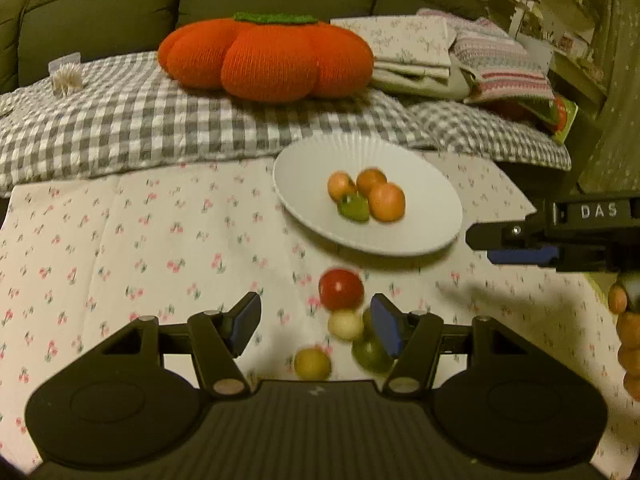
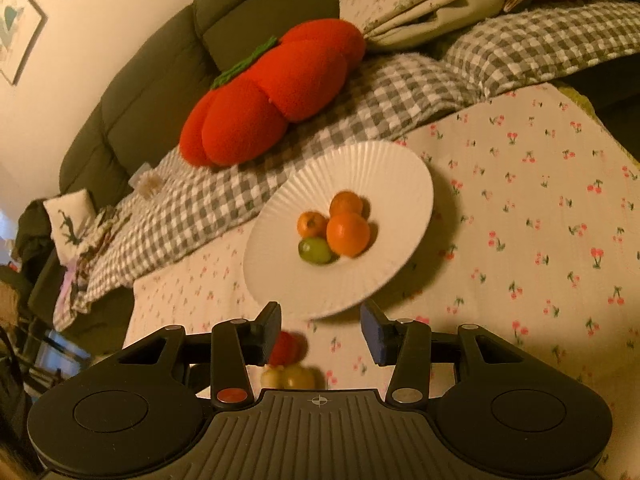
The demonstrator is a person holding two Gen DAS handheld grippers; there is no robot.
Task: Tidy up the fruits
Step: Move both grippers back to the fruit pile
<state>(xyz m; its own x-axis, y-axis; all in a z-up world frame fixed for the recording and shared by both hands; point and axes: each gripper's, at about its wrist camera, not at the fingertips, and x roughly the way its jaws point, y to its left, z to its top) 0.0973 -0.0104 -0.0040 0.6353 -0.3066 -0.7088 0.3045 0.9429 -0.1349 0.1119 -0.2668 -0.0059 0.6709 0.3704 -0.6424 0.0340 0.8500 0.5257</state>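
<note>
A white ribbed plate (image 1: 416, 184) (image 2: 360, 168) on the cherry-print cloth holds three orange fruits (image 1: 386, 202) (image 2: 348, 234) and a green one (image 1: 354, 208) (image 2: 315, 251). Loose on the cloth in front of it lie a red fruit (image 1: 341, 289) (image 2: 285, 347), a pale one (image 1: 345, 324), a yellow one (image 1: 312, 363) (image 2: 298, 377) and a green one (image 1: 370, 354). My left gripper (image 1: 316, 322) is open and empty, hovering over the loose fruits. My right gripper (image 2: 320, 332) is open and empty just before the plate; it also shows at the right of the left wrist view (image 1: 520, 240).
A sofa with a grey checked blanket (image 1: 120, 120) runs behind the table. On it sit a big orange pumpkin cushion (image 1: 264, 60) (image 2: 272, 92) and folded linens (image 1: 420, 48). A shelf (image 1: 568, 12) stands at the far right.
</note>
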